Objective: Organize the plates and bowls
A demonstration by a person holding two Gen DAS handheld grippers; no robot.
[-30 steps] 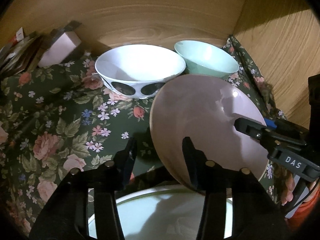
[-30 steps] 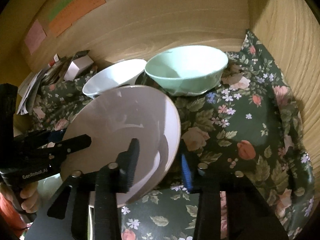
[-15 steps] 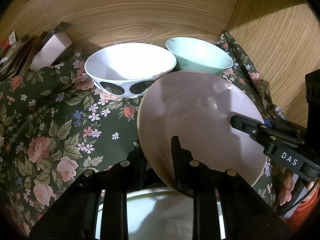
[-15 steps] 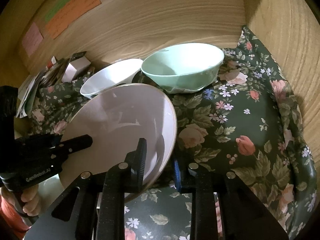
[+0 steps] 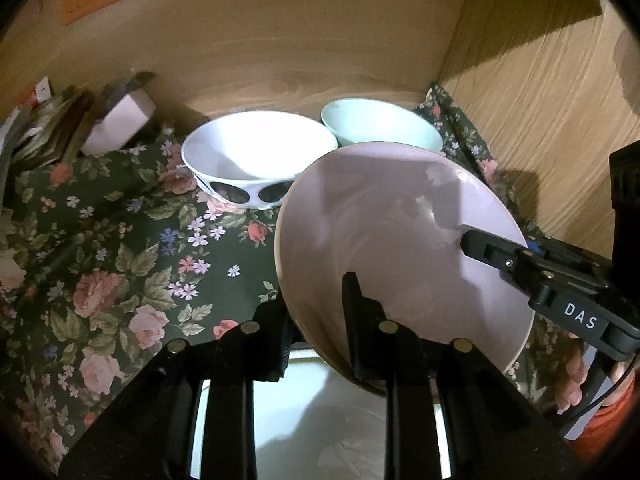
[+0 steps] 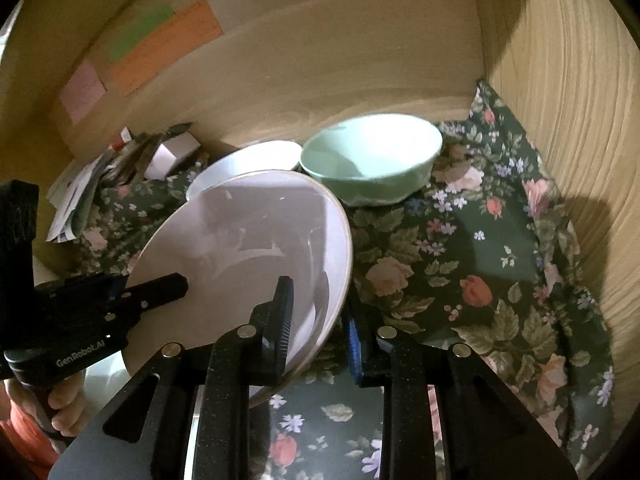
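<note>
- Both my tools are clamped on the pink plate (image 5: 400,240): left tool (image 5: 316,320) on its near rim, right tool (image 6: 316,320) on the other edge, plate tilted above the floral desk (image 5: 120,260).
- Behind it: white bowl (image 5: 260,160), then mint bowl (image 6: 372,160) by the wooden wall.

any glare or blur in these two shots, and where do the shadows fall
Left wrist: fisheye bends the wood walls; soft glare on the pink plate; dark shadow on the right wall. Right wrist: white streaks of glare on the plate; mint bowl slightly blurred; shadow across the floral cloth.
</note>
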